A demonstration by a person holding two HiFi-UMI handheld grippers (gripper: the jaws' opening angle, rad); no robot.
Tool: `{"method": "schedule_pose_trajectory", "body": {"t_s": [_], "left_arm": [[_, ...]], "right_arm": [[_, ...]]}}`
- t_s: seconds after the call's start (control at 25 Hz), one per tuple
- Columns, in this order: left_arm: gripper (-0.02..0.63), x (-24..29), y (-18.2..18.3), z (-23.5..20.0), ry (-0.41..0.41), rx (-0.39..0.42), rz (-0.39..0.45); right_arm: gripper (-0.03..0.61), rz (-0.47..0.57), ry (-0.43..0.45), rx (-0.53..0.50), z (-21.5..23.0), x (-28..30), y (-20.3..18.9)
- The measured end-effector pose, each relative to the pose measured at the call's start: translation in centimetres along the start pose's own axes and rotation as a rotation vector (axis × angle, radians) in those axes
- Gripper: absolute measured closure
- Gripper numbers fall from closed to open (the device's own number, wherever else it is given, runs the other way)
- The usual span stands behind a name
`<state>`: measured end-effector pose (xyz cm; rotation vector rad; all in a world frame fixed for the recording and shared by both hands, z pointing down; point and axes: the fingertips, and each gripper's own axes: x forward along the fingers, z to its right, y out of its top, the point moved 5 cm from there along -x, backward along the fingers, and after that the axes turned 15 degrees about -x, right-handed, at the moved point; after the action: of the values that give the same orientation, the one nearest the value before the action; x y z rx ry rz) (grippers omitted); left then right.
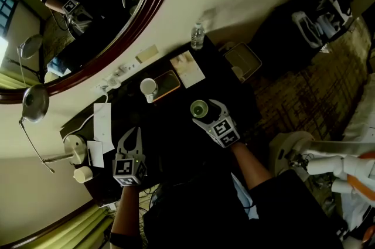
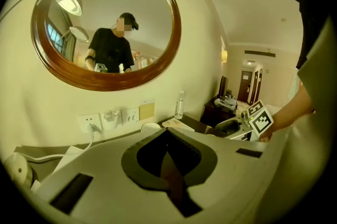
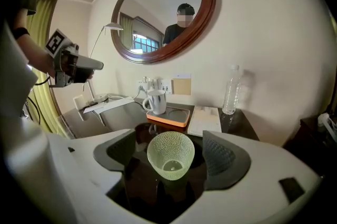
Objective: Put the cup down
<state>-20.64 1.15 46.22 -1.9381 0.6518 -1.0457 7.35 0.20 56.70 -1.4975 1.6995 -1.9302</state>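
A pale green, dimpled glass cup (image 3: 170, 157) stands upright on the dark tabletop (image 1: 170, 125). In the head view the cup (image 1: 199, 108) sits right in front of my right gripper (image 1: 203, 111). That right gripper (image 3: 171, 149) is open, and its dark pads (image 3: 224, 157) flank the cup with a gap on each side. My left gripper (image 1: 133, 136) hovers over the left part of the table, apart from the cup. In its own view the left gripper (image 2: 167, 162) is shut with nothing between its fingers.
Behind the cup a white mug (image 3: 156, 101) stands on an orange-rimmed tray (image 3: 176, 118), with a white booklet (image 3: 205, 120) and a water bottle (image 3: 230, 90) to the right. A desk lamp (image 1: 35, 102), papers and wall sockets (image 2: 89, 122) are at the left. A round mirror (image 3: 160, 12) hangs above.
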Motion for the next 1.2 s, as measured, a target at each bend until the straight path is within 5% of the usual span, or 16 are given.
{"method": "schedule_pose_trajectory", "body": {"t_s": [0.24,0.6,1.2], "left_arm": [[0.626,-0.9,0.2,0.5,0.008,-0.026,0.03],[0.626,-2.8,-0.2,1.6,0.065,-0.043,0.08],[0.627,-5.5,-0.9,2.6,0.082,-0.046,0.119]], "right_arm": [[0.223,0.045,-0.027,0.001,0.7,-3.7,1.9],[0.558,0.059,-0.081,0.069,3.5,-7.5,4.4],[0.565,0.106,-0.001,0.045,3.0,-7.1,6.0]]}}
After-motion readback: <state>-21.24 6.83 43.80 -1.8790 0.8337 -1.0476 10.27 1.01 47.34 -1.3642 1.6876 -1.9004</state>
